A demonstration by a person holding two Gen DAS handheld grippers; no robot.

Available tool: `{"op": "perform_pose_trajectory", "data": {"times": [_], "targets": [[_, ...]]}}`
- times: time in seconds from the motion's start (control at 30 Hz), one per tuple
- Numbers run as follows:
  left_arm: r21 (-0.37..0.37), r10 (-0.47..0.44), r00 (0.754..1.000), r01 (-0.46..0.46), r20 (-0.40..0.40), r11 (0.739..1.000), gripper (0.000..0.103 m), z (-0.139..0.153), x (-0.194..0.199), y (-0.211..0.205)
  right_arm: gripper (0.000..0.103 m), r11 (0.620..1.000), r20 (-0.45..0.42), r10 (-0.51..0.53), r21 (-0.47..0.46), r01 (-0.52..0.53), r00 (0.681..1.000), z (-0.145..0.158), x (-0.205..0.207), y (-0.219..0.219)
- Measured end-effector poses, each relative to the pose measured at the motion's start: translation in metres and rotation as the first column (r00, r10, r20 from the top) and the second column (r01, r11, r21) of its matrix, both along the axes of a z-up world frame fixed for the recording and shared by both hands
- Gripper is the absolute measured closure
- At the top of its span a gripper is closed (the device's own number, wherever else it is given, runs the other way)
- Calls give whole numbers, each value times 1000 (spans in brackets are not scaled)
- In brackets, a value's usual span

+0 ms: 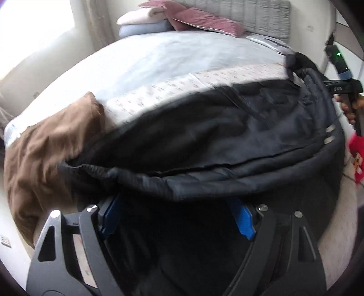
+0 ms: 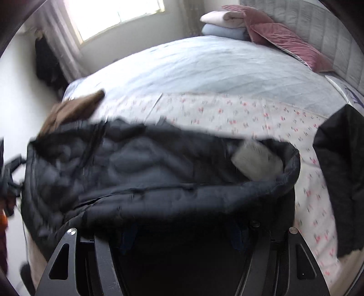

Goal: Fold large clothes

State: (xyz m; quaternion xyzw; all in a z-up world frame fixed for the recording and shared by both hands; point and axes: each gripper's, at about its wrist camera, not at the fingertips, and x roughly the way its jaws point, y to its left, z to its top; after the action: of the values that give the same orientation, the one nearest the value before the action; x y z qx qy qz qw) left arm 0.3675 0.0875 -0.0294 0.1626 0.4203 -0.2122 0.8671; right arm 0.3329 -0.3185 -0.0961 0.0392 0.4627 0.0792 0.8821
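A: Left wrist view now. The black jacket (image 1: 216, 141) lies spread across the near edge of the bed (image 1: 147, 61), its padded hem draped right over the tips of the left gripper (image 1: 177, 218).

B: Jaws?

A: Wide. Both blue pads (image 1: 243, 218) stand well apart with dark fabric between them, but neither presses on it.

B: And the other side?

A: In the right wrist view the jacket's collar end sits just ahead of the right gripper (image 2: 182, 236). Its fingers are spread too, fairly wide, with cloth slumped over them; the pads are in shadow and I see no pinch.

B: What does one camera catch that the other misses?

A: Only the right one shows the pale label (image 2: 257, 161) inside the collar, a second dark garment (image 2: 341, 182) at the bed's right edge, and the window (image 2: 113, 13).

B: And the left?

A: It shows two silver snaps (image 1: 329, 134) on the jacket's front, and the person's hand (image 1: 348, 109) on the other tool's handle at far right. Both see the brown garment (image 1: 52, 145) at the bed's left, the floral sheet (image 2: 227, 111) and the pink pillow (image 1: 200, 20) at the headboard.
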Motion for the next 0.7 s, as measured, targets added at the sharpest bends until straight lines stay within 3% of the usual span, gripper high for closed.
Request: {"op": "perform_pose_trajectory", "data": {"times": [0.1, 0.13, 0.2, 0.27, 0.47, 0.5, 0.57, 0.6, 0.63, 0.7], "targets": [[20, 184, 978, -187, 95, 982, 20, 7, 31, 13, 36, 991, 18, -136, 17, 136, 991, 6, 22, -19], [-1, 260, 958, -262, 119, 965, 20, 13, 40, 24, 36, 982, 26, -190, 30, 189, 982, 9, 25, -29], [-69, 328, 936, -322, 130, 944, 20, 22, 43, 44, 36, 971, 38, -236, 58, 233, 971, 13, 27, -47], [-131, 318, 943, -304, 100, 943, 20, 25, 37, 59, 36, 966, 52, -253, 74, 249, 966, 14, 23, -66], [-112, 282, 959, -278, 24, 954, 20, -1, 21, 75, 32, 966, 11, -248, 70, 247, 969, -9, 7, -97], [-125, 280, 960, -279, -9, 952, 22, -7, 21, 78, 32, 966, 2, -248, 71, 247, 969, -15, 8, -98], [-166, 273, 961, -277, -52, 946, 43, -13, 23, 78, 33, 967, 5, -245, 69, 244, 970, -25, 5, -94], [-200, 260, 963, -270, -77, 942, 62, -14, 23, 76, 44, 969, 23, -241, 62, 239, 970, -26, 5, -91], [-209, 262, 962, -273, -80, 939, 68, -13, 23, 74, 71, 973, 41, -227, 60, 224, 973, -25, 3, -88], [-220, 245, 968, -251, -54, 943, 88, -7, 21, 66, 91, 976, 73, -219, 32, 217, 973, -23, 1, -82]]}}
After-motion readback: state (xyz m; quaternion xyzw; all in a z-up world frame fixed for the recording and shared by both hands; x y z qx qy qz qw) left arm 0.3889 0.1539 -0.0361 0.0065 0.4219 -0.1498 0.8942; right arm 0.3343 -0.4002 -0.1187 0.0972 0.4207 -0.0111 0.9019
